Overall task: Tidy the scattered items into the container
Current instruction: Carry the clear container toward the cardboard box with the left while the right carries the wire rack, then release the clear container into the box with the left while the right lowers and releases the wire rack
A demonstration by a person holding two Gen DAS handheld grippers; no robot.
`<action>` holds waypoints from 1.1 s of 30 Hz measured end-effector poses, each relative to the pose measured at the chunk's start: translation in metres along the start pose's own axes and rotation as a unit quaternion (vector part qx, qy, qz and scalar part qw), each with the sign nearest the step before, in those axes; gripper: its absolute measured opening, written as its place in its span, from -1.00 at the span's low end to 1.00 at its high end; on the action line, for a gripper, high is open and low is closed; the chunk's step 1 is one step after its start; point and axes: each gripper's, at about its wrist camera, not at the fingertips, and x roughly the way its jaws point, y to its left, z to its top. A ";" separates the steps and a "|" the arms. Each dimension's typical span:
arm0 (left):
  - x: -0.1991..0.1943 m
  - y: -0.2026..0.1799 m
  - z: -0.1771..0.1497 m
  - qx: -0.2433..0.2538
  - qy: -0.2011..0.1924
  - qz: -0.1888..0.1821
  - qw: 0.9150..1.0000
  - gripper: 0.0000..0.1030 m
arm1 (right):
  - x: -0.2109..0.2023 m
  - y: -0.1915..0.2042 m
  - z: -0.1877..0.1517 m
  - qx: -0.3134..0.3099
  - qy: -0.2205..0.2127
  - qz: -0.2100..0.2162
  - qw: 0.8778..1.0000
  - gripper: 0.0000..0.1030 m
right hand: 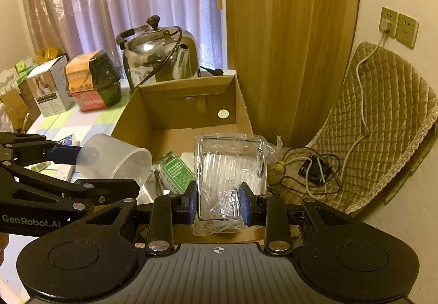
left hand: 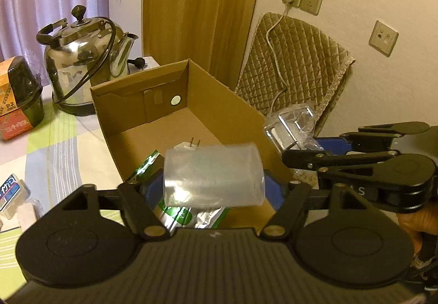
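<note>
My left gripper (left hand: 215, 183) is shut on a translucent plastic cup (left hand: 213, 175) that lies on its side above the near end of the open cardboard box (left hand: 219, 90). Inside the box lie a white plug adapter (left hand: 189, 145) and green packets (left hand: 147, 164). In the right wrist view my right gripper (right hand: 219, 202) is shut on a clear plastic-wrapped tray (right hand: 230, 167), held upright over the box's (right hand: 241, 112) near right corner. The cup (right hand: 115, 159) and left gripper (right hand: 90, 167) show at the left there, and the green packets (right hand: 176, 172) lie below.
A steel kettle (right hand: 161, 57) with a black cord stands behind the box, beside an orange and black package (right hand: 93, 79) and a white carton (right hand: 49, 90). A small blue pack (left hand: 11, 191) lies on the checked tablecloth. A quilted chair (right hand: 383, 123) and tangled cables (right hand: 309, 167) are at the right.
</note>
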 end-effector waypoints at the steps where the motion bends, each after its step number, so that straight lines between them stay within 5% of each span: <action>1: -0.001 0.001 0.000 -0.001 -0.004 0.002 1.000 0.75 | 0.000 0.000 0.000 0.000 0.000 0.000 1.000 -0.35; 33: -0.035 0.045 -0.041 -0.040 0.002 0.036 0.999 0.74 | 0.021 0.020 0.001 -0.025 0.016 0.017 0.999 -0.35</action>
